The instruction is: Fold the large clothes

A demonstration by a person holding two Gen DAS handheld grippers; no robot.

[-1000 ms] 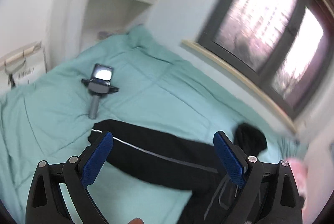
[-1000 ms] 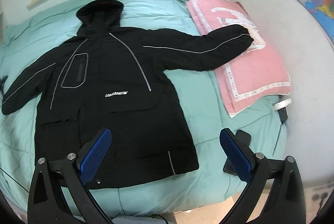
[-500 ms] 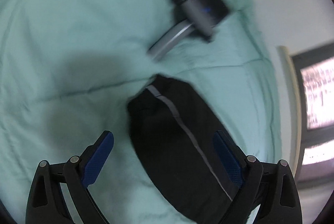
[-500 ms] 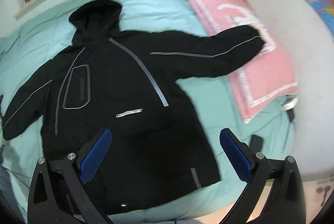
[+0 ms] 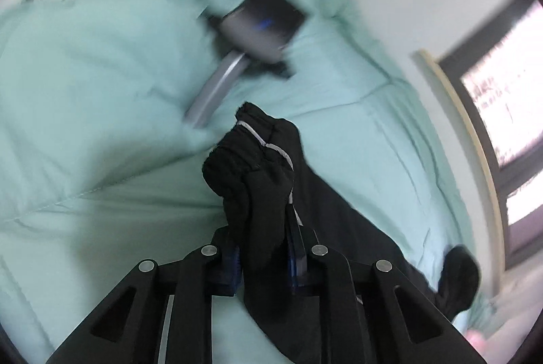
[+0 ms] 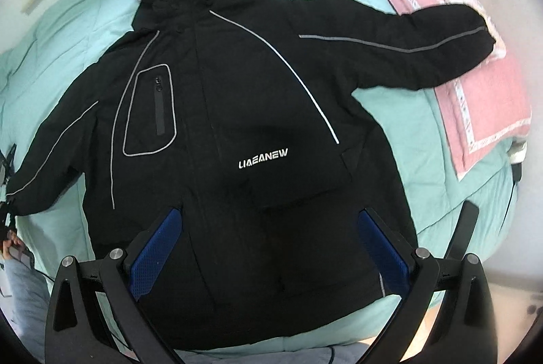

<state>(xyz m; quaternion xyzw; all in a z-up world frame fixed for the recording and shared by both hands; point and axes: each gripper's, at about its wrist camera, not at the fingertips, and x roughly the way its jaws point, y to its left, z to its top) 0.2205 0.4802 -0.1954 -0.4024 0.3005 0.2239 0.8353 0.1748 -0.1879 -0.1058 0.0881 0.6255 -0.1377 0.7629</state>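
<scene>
A black hooded jacket with grey piping lies face up, spread flat on the teal duvet. Its right-hand sleeve reaches onto a pink blanket. My right gripper hangs open above the jacket's lower front, with nothing between its blue pads. In the left wrist view the other sleeve's cuff is bunched and stands up between the jaws of my left gripper, which are closing on it; the pads press the cloth.
A handheld device with a grey handle lies on the duvet just beyond the pinched cuff. The folded pink blanket sits at the right. A window runs along the bed's far side. A dark phone lies near the bed's right edge.
My left gripper came down to the sleeve cuff and its jaws went from wide open to closed on it. The right gripper moved lower over the jacket and stayed open.
</scene>
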